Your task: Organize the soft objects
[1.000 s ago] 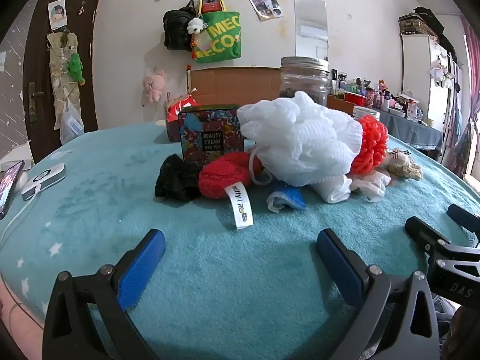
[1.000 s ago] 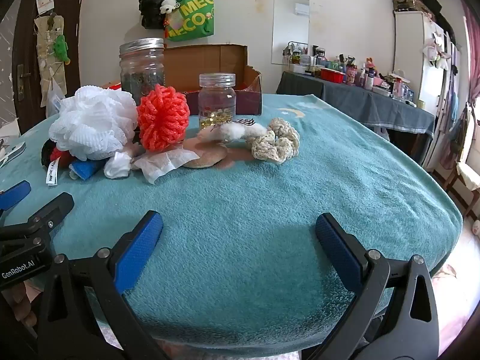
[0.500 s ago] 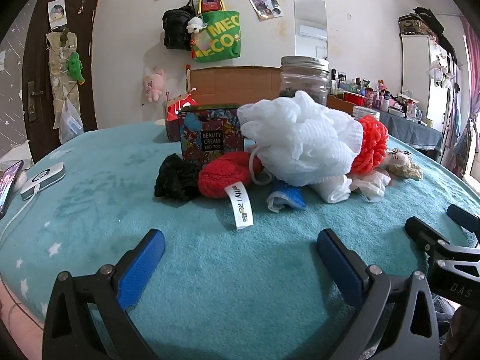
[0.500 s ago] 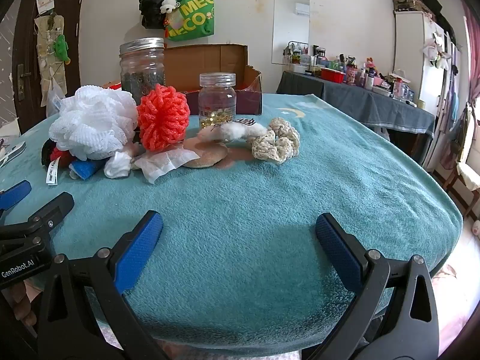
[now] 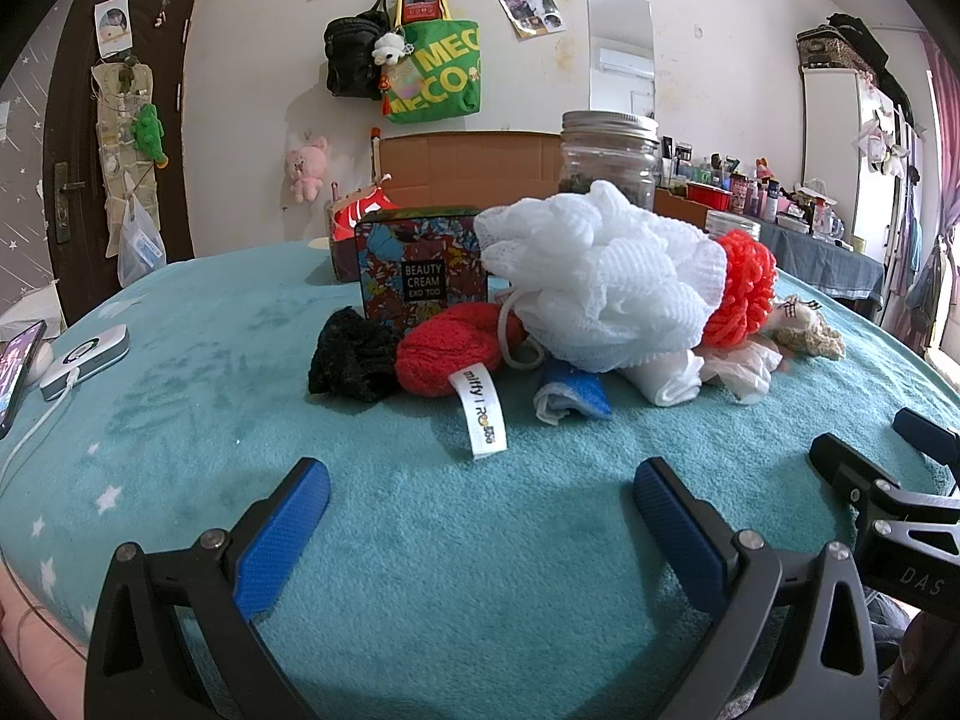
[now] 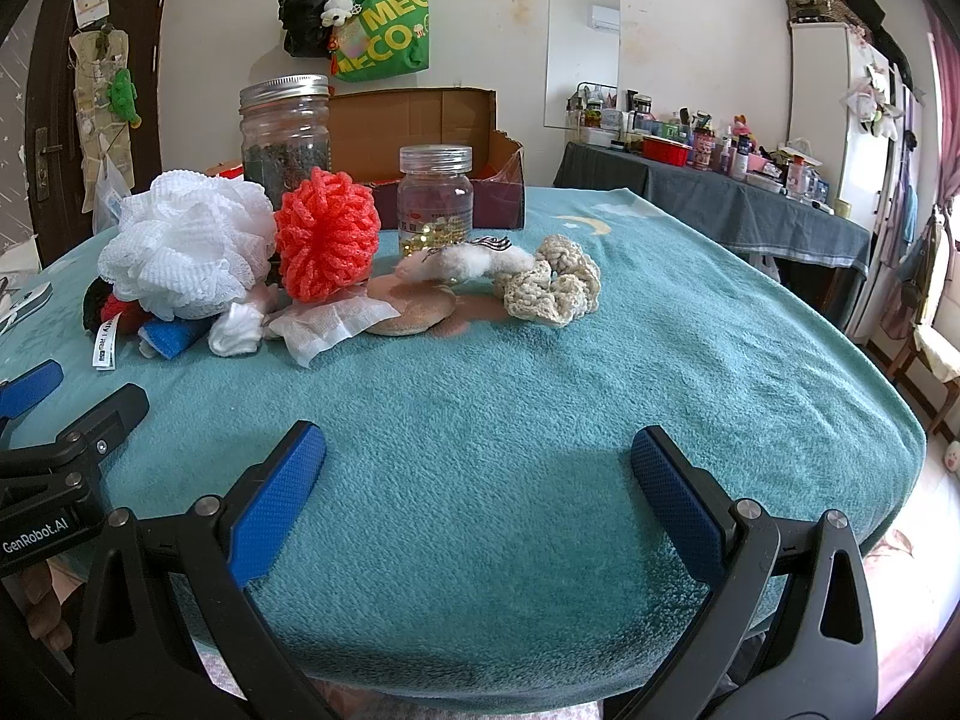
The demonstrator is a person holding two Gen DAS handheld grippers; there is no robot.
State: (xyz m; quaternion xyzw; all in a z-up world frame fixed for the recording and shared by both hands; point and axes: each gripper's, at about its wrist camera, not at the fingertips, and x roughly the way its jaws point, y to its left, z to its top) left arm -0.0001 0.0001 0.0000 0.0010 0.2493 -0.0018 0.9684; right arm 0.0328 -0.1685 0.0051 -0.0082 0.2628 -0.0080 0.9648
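Soft things lie in a heap on the teal blanket: a white mesh puff point(image 5: 600, 282) point(image 6: 186, 252), a red knit puff point(image 5: 744, 288) point(image 6: 327, 237), a red plush with a white tag point(image 5: 450, 348), a black scrunchie point(image 5: 348, 354), a blue cloth point(image 5: 570, 393) point(image 6: 174, 336), white tissue point(image 6: 327, 324) and a beige crochet scrunchie point(image 6: 555, 288). My left gripper point(image 5: 480, 498) is open and empty, in front of the heap. My right gripper point(image 6: 477, 480) is open and empty, nearer the table's front edge.
A patterned tin point(image 5: 420, 267), a large glass jar point(image 6: 285, 132), a small jar point(image 6: 435, 198) and a cardboard box point(image 6: 420, 120) stand behind the heap. A phone and power bank point(image 5: 84, 354) lie at the left. A round tan pad point(image 6: 411, 312) lies near the tissue.
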